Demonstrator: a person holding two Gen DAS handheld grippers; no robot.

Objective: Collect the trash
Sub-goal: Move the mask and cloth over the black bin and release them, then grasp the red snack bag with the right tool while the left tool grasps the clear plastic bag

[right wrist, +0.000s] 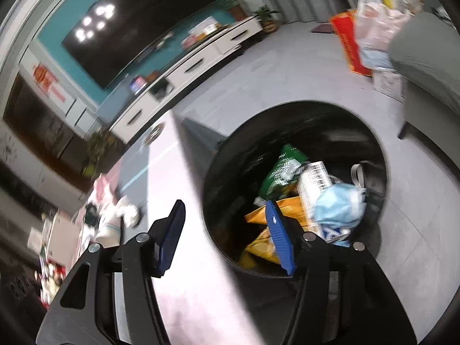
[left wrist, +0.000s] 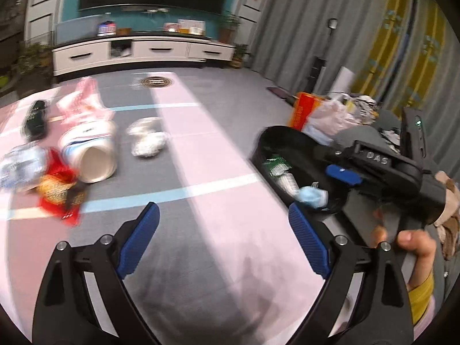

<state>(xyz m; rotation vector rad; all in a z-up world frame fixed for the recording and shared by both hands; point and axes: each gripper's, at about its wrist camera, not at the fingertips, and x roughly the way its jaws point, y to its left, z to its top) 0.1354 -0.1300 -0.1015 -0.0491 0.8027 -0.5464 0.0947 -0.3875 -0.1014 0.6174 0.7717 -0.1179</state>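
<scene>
My left gripper (left wrist: 224, 212) is open over the pink and grey tablecloth (left wrist: 218, 258), with nothing between its fingers. Ahead and to the left lie a tipped white paper cup (left wrist: 92, 155), crumpled white paper (left wrist: 148, 139), a red and yellow wrapper (left wrist: 60, 192) and a pink plastic bag (left wrist: 83, 100). A black bin (left wrist: 273, 141) stands beside the table at the right. My right gripper (right wrist: 225, 210) is open and empty at the bin's (right wrist: 302, 120) near rim. Inside lie a blue face mask (right wrist: 339, 204), a green wrapper (right wrist: 283, 169) and yellow packets (right wrist: 264, 247).
A black object (left wrist: 36, 119) and a blue-white packet (left wrist: 20, 166) lie at the table's left. A hand (left wrist: 417, 247) grips the right tool. An orange box (left wrist: 304, 109) with bags and a grey chair (right wrist: 428, 66) stand on the floor beyond the bin. A white cabinet (left wrist: 143, 51) lines the far wall.
</scene>
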